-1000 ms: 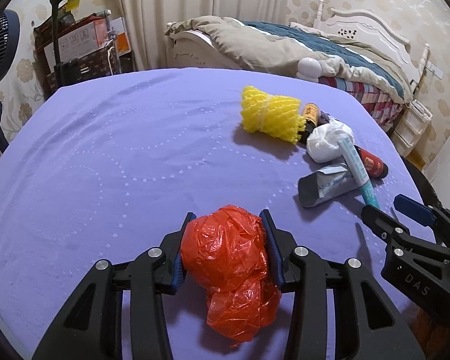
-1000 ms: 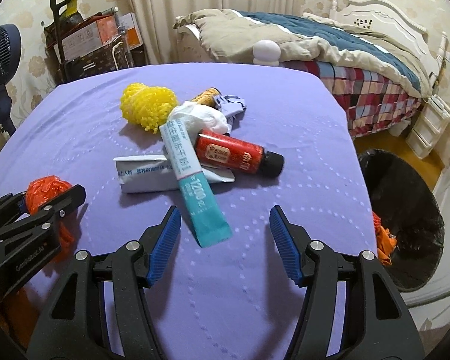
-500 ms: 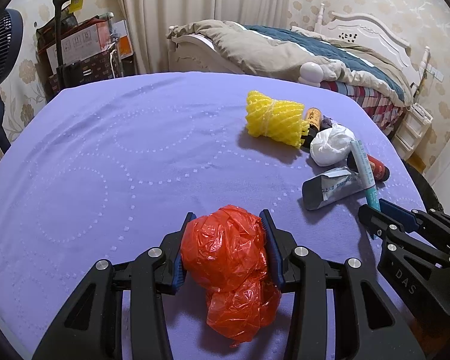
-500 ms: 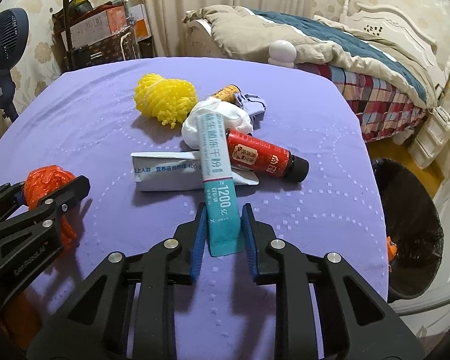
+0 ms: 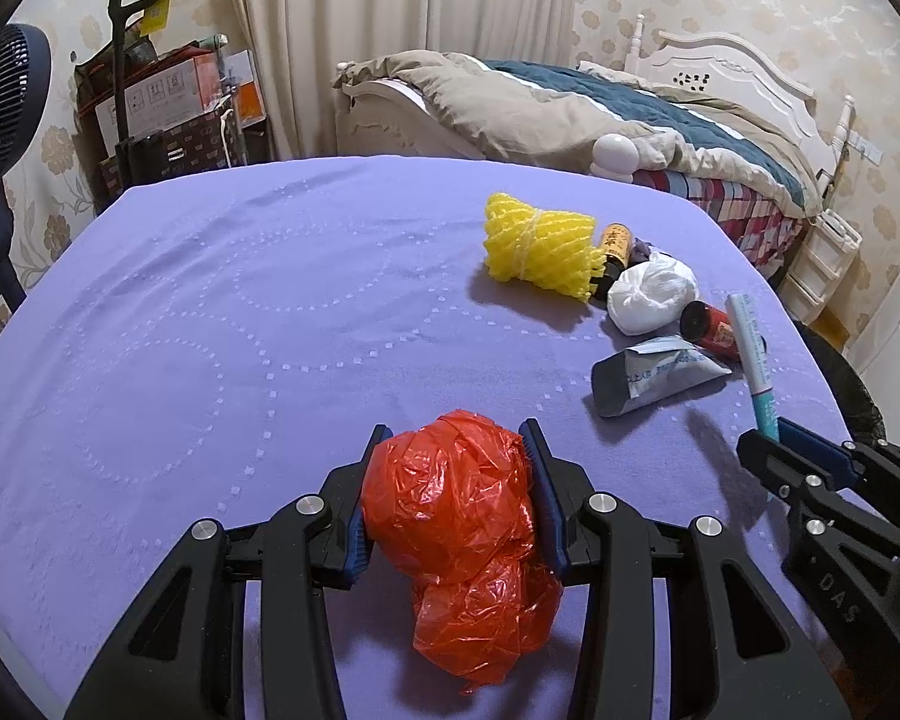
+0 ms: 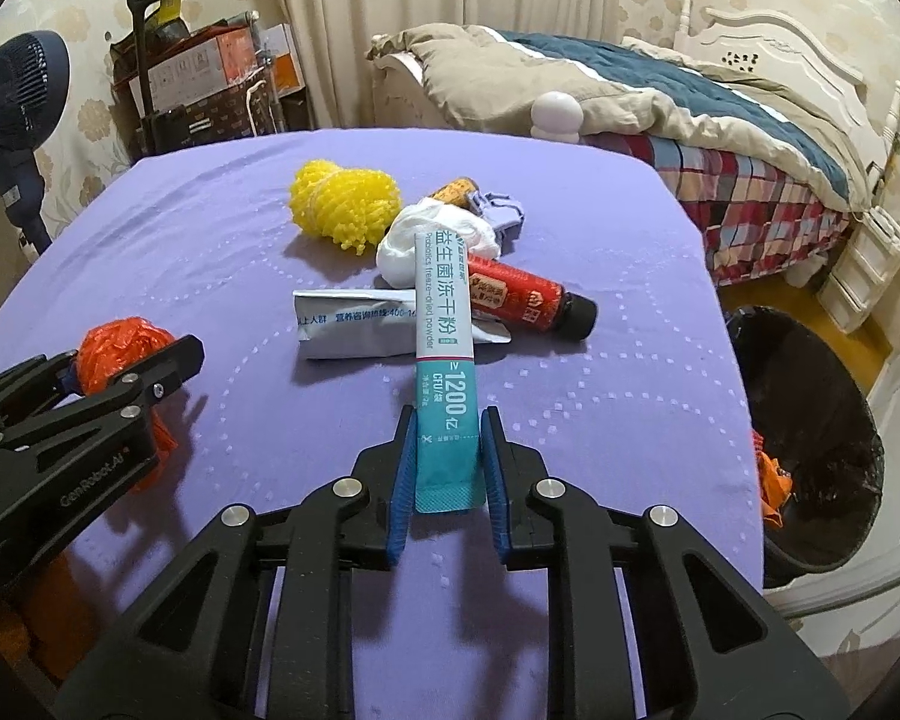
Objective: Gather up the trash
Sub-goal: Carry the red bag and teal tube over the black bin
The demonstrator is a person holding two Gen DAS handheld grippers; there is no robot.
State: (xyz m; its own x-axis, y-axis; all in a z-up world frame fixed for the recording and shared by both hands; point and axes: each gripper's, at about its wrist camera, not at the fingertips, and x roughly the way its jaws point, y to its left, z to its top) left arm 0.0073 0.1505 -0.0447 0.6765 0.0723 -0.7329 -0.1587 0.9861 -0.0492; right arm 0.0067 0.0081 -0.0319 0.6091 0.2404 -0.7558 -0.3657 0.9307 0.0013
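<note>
The right gripper (image 6: 447,456), wide open a second ago, has now closed on the near end of the teal sachet (image 6: 444,324), which lifts off the pile by the tabletop's right edge; the left gripper (image 5: 447,498) stays clamped on the crumpled red bag (image 5: 459,540) near the front edge. Both pieces look ready for the black bin (image 6: 810,432) on the floor beyond the right edge. The tabletop (image 5: 210,312) wears a purple cloth; a bed (image 5: 600,120) and curtains stand behind.

I see an orange-red bag (image 5: 462,516), a yellow net (image 6: 342,204), a teal-and-white sachet (image 6: 444,354), a red bottle (image 6: 522,297) and a purple desk cloth (image 5: 210,312) stitched with pale dotted circles.
</note>
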